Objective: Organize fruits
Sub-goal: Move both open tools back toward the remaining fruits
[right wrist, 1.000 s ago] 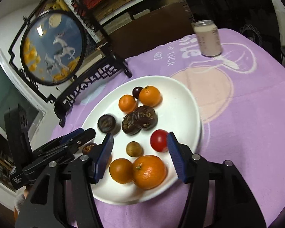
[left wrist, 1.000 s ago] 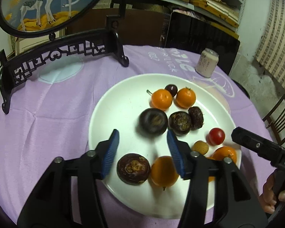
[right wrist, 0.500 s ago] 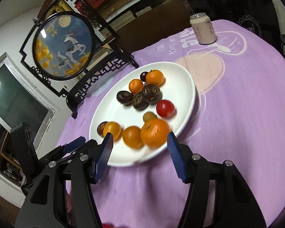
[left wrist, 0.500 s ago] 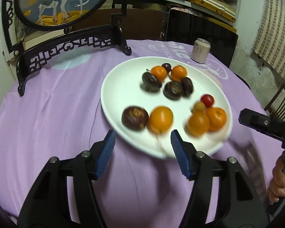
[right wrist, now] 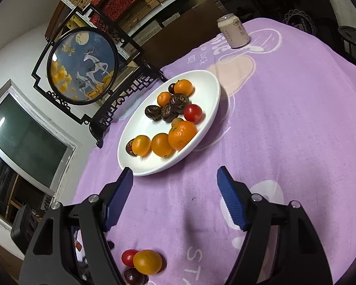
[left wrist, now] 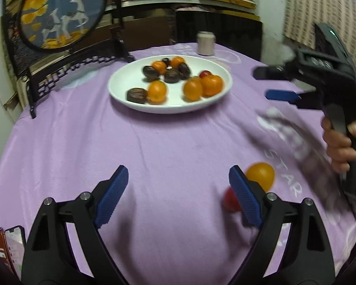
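Note:
A white plate [left wrist: 121, 95] [right wrist: 201, 83] on the purple cloth holds several oranges, dark wrinkled fruits and a red tomato [right wrist: 192, 112]. My left gripper [left wrist: 178, 169] hovers over bare cloth well short of the plate, its jaws opening with nothing between them. A loose orange [left wrist: 261, 174] [right wrist: 147, 261] lies just outside its right finger, and a loose red tomato [left wrist: 229, 201] [right wrist: 128, 256] is partly hidden behind that finger. My right gripper [right wrist: 175, 173] [left wrist: 273, 84] is near the plate's front rim, jaws opening and empty. A dark fruit [right wrist: 133, 276] lies by the loose orange.
A drink can [left wrist: 206, 42] [right wrist: 235, 32] stands beyond the plate. A round deer picture in a black carved stand [left wrist: 59, 11] [right wrist: 83, 64] sits at the table's back left. A phone in a red case [left wrist: 14, 242] lies at the near left edge. A hand [left wrist: 339, 142] grips the right tool.
Both grippers have drawn back from over the plate toward the near side of the table, and their jaws have widened. The loose orange and tomato have come into view.

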`<state>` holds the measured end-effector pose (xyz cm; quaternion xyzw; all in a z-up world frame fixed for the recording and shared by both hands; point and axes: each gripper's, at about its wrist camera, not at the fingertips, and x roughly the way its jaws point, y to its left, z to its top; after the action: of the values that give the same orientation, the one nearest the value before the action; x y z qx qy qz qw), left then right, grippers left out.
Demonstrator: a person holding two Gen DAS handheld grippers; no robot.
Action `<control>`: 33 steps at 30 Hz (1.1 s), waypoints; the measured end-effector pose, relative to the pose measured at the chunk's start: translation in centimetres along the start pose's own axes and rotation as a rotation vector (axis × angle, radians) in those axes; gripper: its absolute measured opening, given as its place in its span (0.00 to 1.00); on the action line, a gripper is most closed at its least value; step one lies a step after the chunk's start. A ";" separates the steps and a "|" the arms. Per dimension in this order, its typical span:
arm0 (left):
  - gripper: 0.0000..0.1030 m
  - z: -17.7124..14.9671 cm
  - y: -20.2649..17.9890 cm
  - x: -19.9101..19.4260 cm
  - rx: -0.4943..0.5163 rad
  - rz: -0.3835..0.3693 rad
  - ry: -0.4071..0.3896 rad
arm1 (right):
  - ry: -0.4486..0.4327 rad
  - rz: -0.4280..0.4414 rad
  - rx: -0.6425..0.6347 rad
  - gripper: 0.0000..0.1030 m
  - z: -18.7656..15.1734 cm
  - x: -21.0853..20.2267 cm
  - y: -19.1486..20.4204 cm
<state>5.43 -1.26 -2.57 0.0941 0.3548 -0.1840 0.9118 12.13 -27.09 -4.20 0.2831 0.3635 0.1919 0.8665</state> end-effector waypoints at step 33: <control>0.83 0.2 0.8 2.6 0.012 0.080 0.048 | 0.029 -0.005 -0.042 0.71 -0.2 0.4 0.6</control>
<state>7.58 -1.31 -4.17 0.1179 0.3717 -0.1472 0.9090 12.15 -26.36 -4.21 0.2611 0.3727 0.2012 0.8674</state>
